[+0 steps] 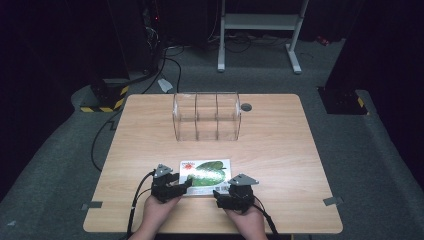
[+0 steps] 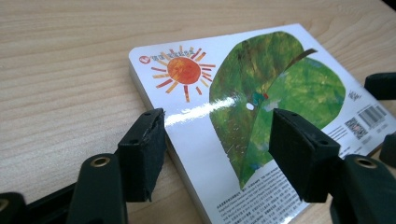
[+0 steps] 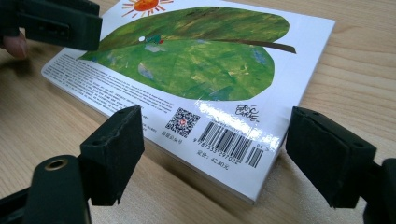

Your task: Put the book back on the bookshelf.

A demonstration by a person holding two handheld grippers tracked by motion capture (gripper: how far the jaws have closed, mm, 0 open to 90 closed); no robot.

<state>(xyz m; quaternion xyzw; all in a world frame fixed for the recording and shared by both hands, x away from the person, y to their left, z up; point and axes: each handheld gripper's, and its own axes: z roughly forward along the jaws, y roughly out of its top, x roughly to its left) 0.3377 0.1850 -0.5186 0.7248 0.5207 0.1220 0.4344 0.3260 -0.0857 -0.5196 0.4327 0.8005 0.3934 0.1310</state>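
Note:
A board book [image 1: 207,172] lies flat on the wooden table [image 1: 270,150] near its front edge, its cover showing a green leaf and an orange sun. My left gripper [image 1: 186,186] is at the book's near left corner. In the left gripper view its jaws [image 2: 217,140] stand open astride that corner of the book [image 2: 224,84], the left pad [image 2: 144,149] right by the book's edge. My right gripper [image 1: 218,194] is at the near right corner. Its jaws [image 3: 212,149] are open on either side of the barcode corner of the book [image 3: 196,60], clear of it.
A clear plastic organiser [image 1: 206,116] with three compartments stands at the middle back of the table. A grey round cap [image 1: 246,107] sits just right of it. Tape marks [image 1: 92,205] are at the front corners. A white frame [image 1: 260,30] stands on the floor beyond.

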